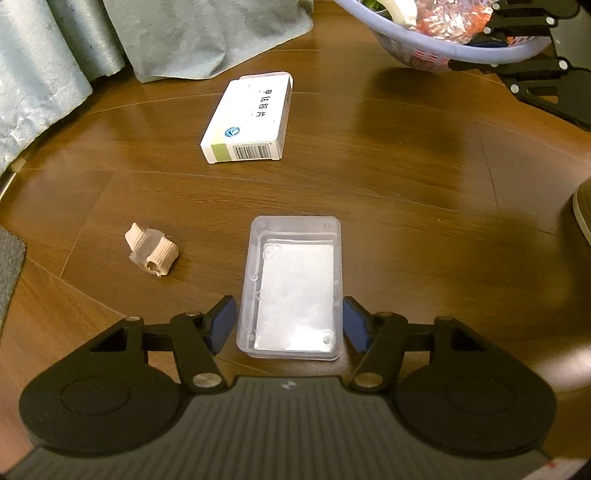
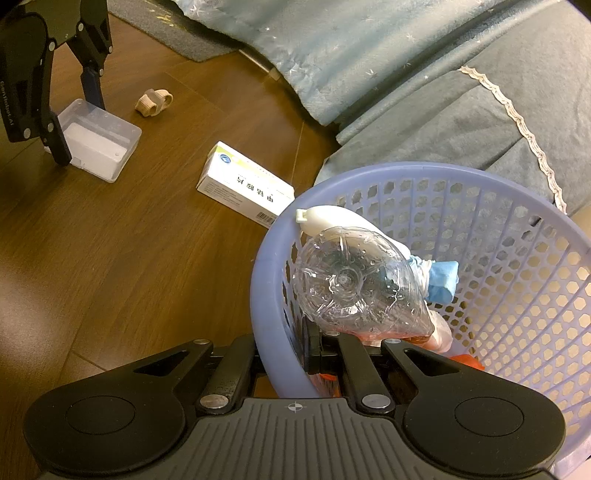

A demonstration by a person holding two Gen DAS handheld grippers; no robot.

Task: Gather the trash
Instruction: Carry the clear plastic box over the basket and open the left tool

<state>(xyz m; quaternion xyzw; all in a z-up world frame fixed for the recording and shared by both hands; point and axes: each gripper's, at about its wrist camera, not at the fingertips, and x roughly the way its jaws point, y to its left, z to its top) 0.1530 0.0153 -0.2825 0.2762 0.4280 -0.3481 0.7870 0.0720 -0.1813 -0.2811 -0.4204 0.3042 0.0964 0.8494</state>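
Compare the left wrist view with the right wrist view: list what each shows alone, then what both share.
Left wrist view only: a grey shoe toe at the right edge, and the left gripper seen from behind, pads either side of the clear plastic box.

Right wrist view only: the basket's inside, with a clear plastic bottle and blue wrapper, and the right gripper shut on the basket's rim.

Both: the clear plastic box, medicine carton, beige bandage scrap, purple basket, wooden floor, teal fabric.
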